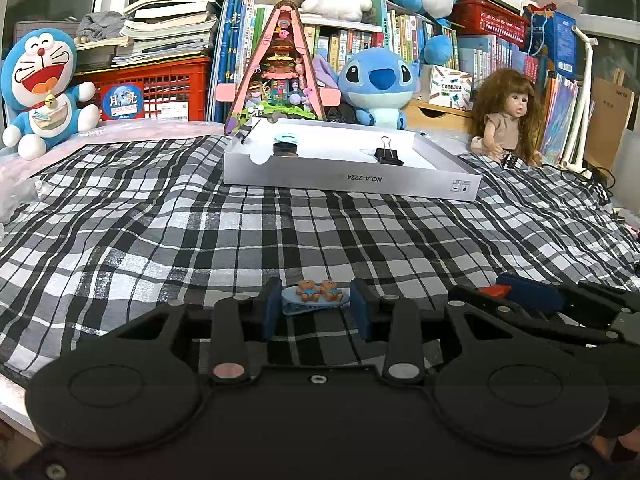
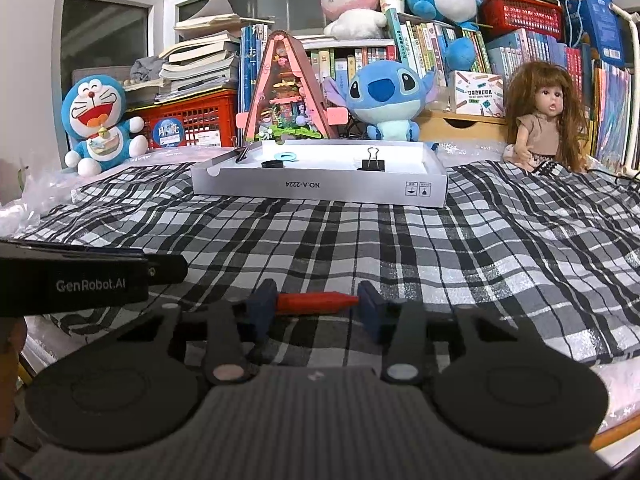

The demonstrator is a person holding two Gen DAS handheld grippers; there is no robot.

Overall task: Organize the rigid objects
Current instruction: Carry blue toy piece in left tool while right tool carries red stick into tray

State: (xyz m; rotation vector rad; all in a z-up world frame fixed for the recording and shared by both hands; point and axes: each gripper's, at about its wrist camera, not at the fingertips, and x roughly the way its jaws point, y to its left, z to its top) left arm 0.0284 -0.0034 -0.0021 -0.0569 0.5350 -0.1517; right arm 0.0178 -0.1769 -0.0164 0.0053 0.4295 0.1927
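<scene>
My left gripper (image 1: 316,304) is shut on a light blue hair clip (image 1: 314,300) topped with two small bears, held just above the checked cloth. My right gripper (image 2: 316,306) is shut on a red crayon (image 2: 318,301), which lies crosswise with one end against each blue pad. From the left wrist view, the right gripper (image 1: 520,296) shows low at the right with the red crayon tip (image 1: 494,291) in it. A white box tray (image 1: 400,188) stands further back, holding a black binder clip (image 1: 388,154), a black round cap (image 1: 285,149), a teal ring (image 1: 285,137) and a dark pen (image 1: 248,131).
Plush toys (image 1: 40,88), a triangular toy house (image 1: 280,72), a blue plush (image 1: 378,84) and a doll (image 1: 506,116) line the back before shelves of books. Black-and-white checked cloth (image 1: 360,236) covers the surface between grippers and tray. Cables (image 1: 592,176) lie at the right.
</scene>
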